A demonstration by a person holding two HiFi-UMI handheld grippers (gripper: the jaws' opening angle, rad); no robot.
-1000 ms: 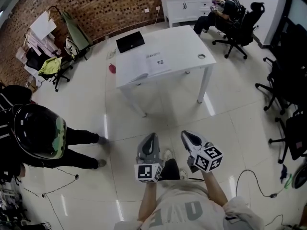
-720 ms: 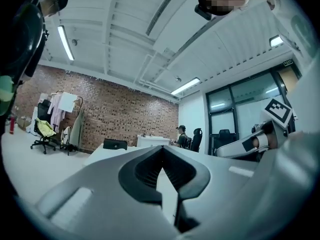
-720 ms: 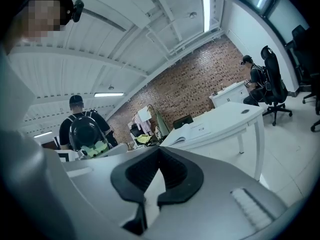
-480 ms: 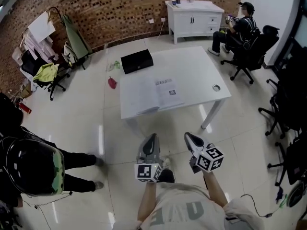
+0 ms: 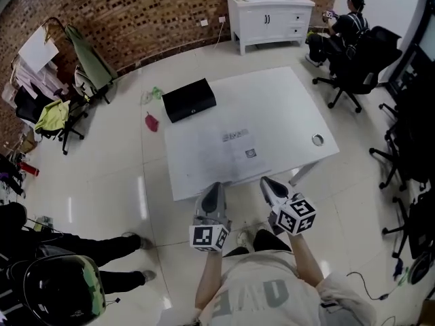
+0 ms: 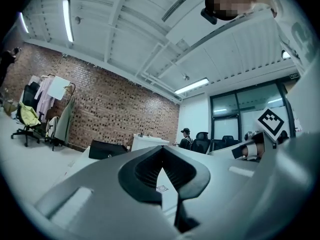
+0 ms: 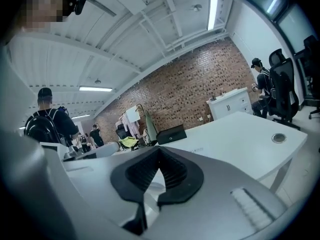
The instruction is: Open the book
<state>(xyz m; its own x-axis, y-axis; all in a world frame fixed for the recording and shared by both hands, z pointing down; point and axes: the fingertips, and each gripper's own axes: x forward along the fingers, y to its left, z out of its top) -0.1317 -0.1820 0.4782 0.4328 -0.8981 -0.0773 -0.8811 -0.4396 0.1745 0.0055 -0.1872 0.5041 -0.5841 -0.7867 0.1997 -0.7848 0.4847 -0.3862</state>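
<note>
A white book [image 5: 228, 151] lies flat on the near part of the white table [image 5: 292, 107], and only its small printed marks set it apart from the tabletop. I cannot tell whether it lies open. My left gripper [image 5: 213, 191] and right gripper [image 5: 266, 182] are side by side at the table's near edge, pointing across it toward the book. Both are shut with nothing between their jaws. In the left gripper view the closed left gripper [image 6: 161, 159] frames a printed mark on the tabletop. The right gripper [image 7: 159, 154] looks along the table.
A black case [image 5: 190, 99] sits at the table's far left corner, and a cable hole [image 5: 317, 140] is near its right edge. Office chairs [image 5: 360, 60] and a seated person [image 5: 343, 22] are at the right. A white cabinet [image 5: 272, 12] stands behind, and a helmeted person [image 5: 61, 291] is at lower left.
The table has come much closer, from well ahead of me to right in front of both grippers. Both grippers stay shut and keep their side-by-side pose.
</note>
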